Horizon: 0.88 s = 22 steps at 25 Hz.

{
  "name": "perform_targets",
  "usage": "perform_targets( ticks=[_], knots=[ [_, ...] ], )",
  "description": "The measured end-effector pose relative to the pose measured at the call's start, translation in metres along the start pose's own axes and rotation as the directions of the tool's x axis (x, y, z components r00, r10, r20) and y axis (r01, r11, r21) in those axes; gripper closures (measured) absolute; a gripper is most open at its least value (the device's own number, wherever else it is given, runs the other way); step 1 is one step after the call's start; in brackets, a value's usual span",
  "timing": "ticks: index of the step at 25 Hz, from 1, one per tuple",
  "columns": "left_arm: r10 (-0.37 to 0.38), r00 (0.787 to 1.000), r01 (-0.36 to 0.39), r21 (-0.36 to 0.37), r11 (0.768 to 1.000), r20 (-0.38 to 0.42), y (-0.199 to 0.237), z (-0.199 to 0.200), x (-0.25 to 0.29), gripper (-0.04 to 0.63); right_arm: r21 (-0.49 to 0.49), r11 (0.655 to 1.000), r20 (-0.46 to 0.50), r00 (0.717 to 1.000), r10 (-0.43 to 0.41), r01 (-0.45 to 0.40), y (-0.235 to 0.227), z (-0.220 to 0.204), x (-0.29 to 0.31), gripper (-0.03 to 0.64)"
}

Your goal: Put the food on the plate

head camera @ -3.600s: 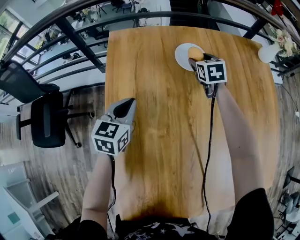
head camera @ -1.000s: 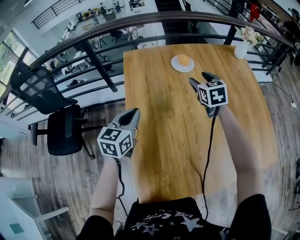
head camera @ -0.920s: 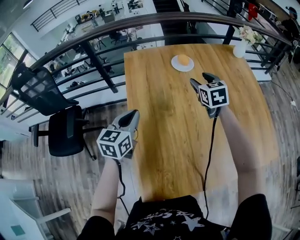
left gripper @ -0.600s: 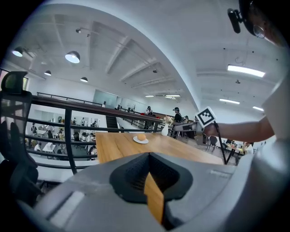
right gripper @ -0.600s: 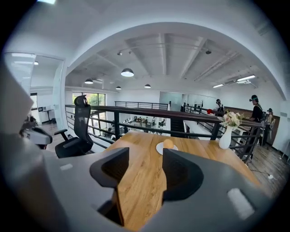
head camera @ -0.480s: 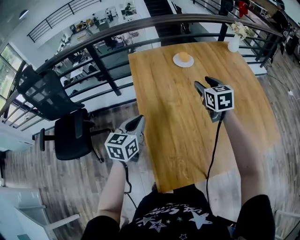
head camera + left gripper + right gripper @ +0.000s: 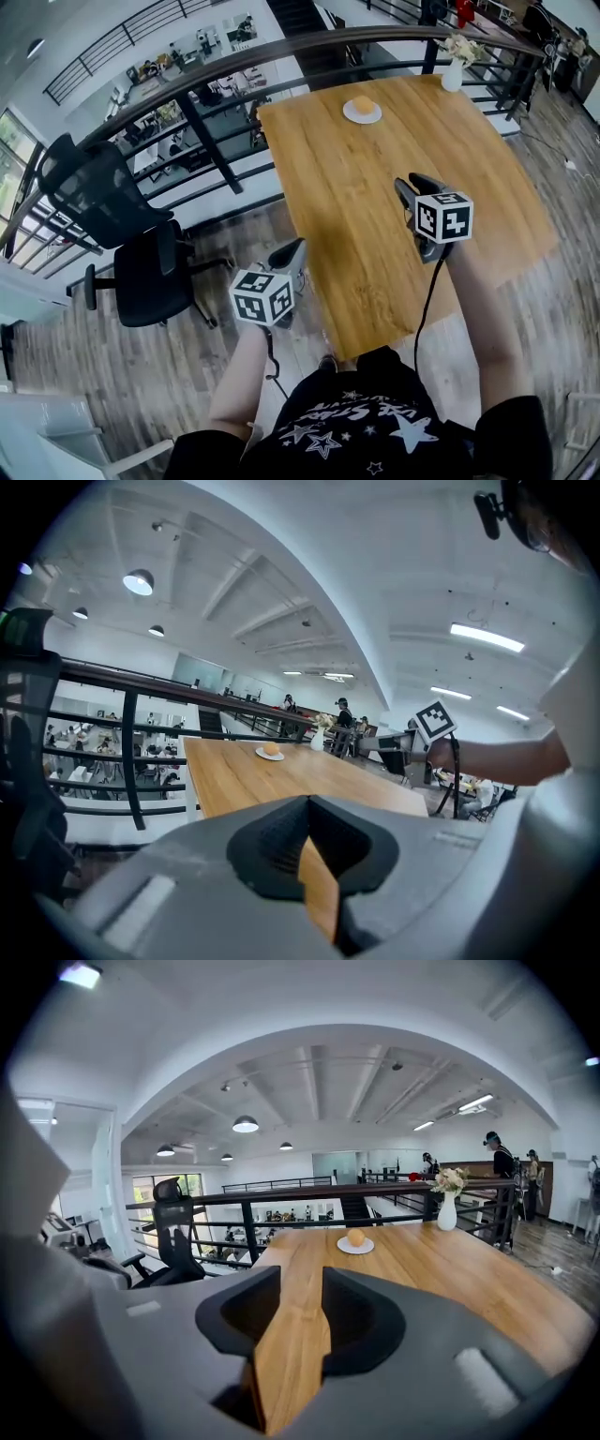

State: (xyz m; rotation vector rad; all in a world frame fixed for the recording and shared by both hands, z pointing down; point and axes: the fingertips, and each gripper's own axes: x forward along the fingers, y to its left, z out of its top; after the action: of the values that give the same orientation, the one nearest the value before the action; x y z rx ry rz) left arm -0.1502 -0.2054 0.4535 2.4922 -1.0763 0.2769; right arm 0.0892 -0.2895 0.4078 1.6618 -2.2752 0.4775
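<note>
Round orange food (image 7: 362,105) is seen on small white plate (image 7: 373,119), upper centre.
Right tool (image 7: 410,182) just narrowed, apart, empty; left tool (image 7: 298,246) pressed together; were the wooden counter (image 7: 394,169) bumped, food could be rolled off.

Open-plan office mezzanine, black railing (image 7: 292,1194), office chair (image 7: 141,277), desks (image 7: 211,37) on the floor below

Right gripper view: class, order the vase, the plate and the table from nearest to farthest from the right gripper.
1. Table: just below the right gripper, whose jaws have just been closing with nothing between them.
2. Plate: on the table, straight ahead, holding the food.
3. Vase: at the table's far right corner, beyond the plate.
</note>
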Motion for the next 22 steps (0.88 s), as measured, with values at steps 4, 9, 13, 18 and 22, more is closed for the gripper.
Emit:
perform_targets(
  ticks=[4,9,13,18,22],
  knots=[
    [-0.041,0.999,0.041,-0.004,0.999,-0.006,-0.014,-0.011,-0.013,0.594,0.089,0.996,0.002,1.0,-0.007,0.007,0.009,-0.028,-0.033,0.534],
    [-0.073,0.997,0.073,0.004,0.997,-0.025,-0.04,-0.036,-0.015,0.594,0.203,0.979,0.009,1.0,-0.017,0.015,0.002,-0.083,-0.076,0.615],
    [-0.094,0.994,0.095,0.012,0.995,-0.06,-0.048,-0.053,-0.017,0.594,0.268,0.963,0.075,0.997,-0.014,-0.007,0.008,-0.101,-0.098,0.615],
    [-0.111,0.99,0.111,-0.011,0.994,-0.091,-0.061,-0.072,-0.025,0.594,0.327,0.944,0.1,0.995,-0.002,-0.031,0.021,-0.125,-0.12,0.615],
    [-0.102,0.991,0.101,-0.018,0.995,-0.086,-0.079,-0.077,-0.028,0.594,0.386,0.919,0.123,0.992,0.036,-0.081,0.024,-0.14,-0.138,0.615]
  ],
)
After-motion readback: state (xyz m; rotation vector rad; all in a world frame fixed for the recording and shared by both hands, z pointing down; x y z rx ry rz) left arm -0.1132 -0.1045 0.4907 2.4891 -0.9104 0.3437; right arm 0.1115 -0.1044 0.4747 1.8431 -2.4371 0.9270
